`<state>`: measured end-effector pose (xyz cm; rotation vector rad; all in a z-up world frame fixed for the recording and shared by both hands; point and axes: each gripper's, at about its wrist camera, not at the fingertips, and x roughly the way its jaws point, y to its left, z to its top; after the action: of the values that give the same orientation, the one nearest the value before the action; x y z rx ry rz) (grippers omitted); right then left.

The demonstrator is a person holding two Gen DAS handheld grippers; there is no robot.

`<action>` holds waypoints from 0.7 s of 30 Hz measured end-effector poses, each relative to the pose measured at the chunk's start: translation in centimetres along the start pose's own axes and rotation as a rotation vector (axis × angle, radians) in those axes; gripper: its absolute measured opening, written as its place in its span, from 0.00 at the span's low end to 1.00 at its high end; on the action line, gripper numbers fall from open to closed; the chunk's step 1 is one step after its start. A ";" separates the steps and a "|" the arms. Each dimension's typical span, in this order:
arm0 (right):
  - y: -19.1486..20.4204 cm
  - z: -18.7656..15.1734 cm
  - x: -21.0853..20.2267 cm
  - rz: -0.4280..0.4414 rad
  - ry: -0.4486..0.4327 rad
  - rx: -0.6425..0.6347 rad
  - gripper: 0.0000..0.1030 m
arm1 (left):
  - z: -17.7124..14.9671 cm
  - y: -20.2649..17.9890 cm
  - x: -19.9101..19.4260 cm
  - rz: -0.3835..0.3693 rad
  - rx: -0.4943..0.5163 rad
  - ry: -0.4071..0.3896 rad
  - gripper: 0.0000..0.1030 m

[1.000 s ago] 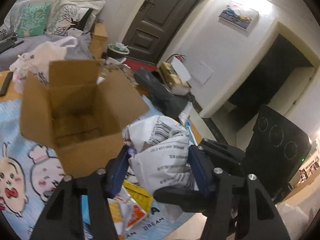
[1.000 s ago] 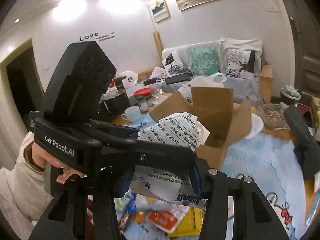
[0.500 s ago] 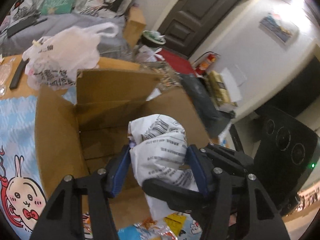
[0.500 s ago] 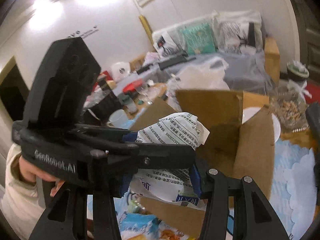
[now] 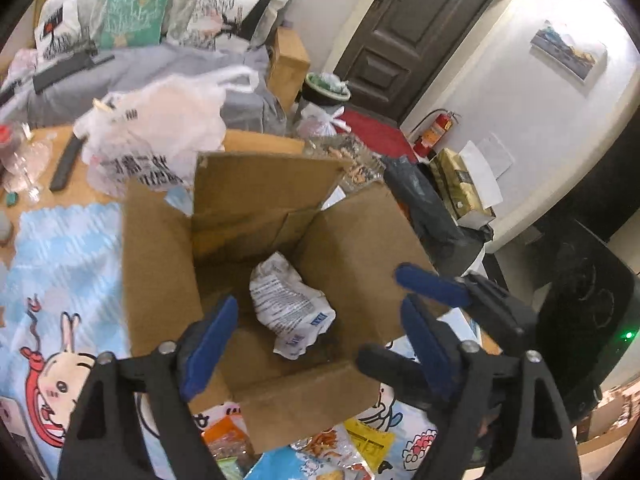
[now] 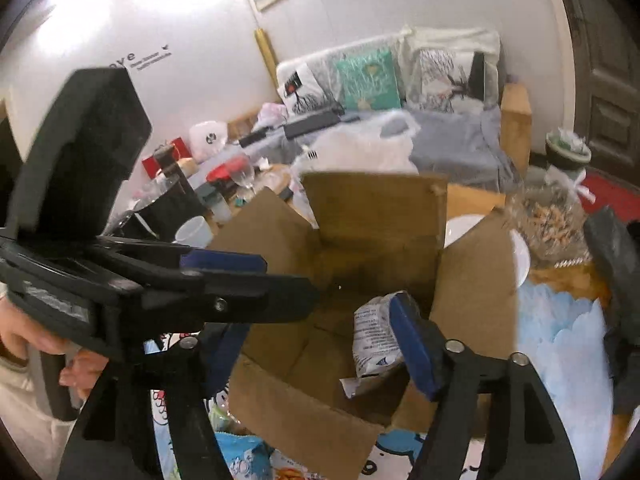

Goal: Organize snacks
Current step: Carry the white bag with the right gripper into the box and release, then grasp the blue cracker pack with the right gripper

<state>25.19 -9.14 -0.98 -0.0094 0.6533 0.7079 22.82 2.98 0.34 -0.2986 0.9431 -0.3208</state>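
An open cardboard box (image 5: 160, 264) stands on the blue cartoon tablecloth. A white printed snack bag (image 5: 286, 304) lies loose on the box floor; it also shows in the right wrist view (image 6: 374, 338). My left gripper (image 5: 316, 344) is open and empty above the box mouth. My right gripper (image 6: 316, 344) is open and empty, over the near edge of the box (image 6: 372, 216). The other gripper crosses the right side of the left wrist view (image 5: 448, 292) and the left side of the right wrist view (image 6: 160, 276).
Several loose snack packets (image 5: 340, 444) lie on the cloth in front of the box. A white plastic bag (image 5: 160, 136), a remote (image 5: 66, 162) and glassware (image 6: 240, 172) stand behind the box. A dish of nuts (image 6: 554, 220) and a dark bag (image 5: 432, 208) lie to its right.
Both grippers were shut on the white snack bag above the box. Now both have opened and the bag has dropped to the box floor.
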 end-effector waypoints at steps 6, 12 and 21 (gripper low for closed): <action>2.1 -3.0 -5.1 0.002 -0.052 -0.087 0.84 | -3.6 -1.9 -4.6 0.132 0.125 -0.119 0.98; 4.6 -8.6 -7.8 -0.097 -0.031 -0.141 0.93 | -9.7 -2.2 -7.7 0.134 0.177 -0.168 0.99; 7.3 -14.9 -5.3 0.039 0.063 -0.135 0.95 | -17.1 0.9 -7.3 0.181 0.125 -0.195 0.99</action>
<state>9.45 -10.01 -8.47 -0.1441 0.6659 0.7905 4.85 4.83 -4.14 -0.1257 0.7483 -0.1793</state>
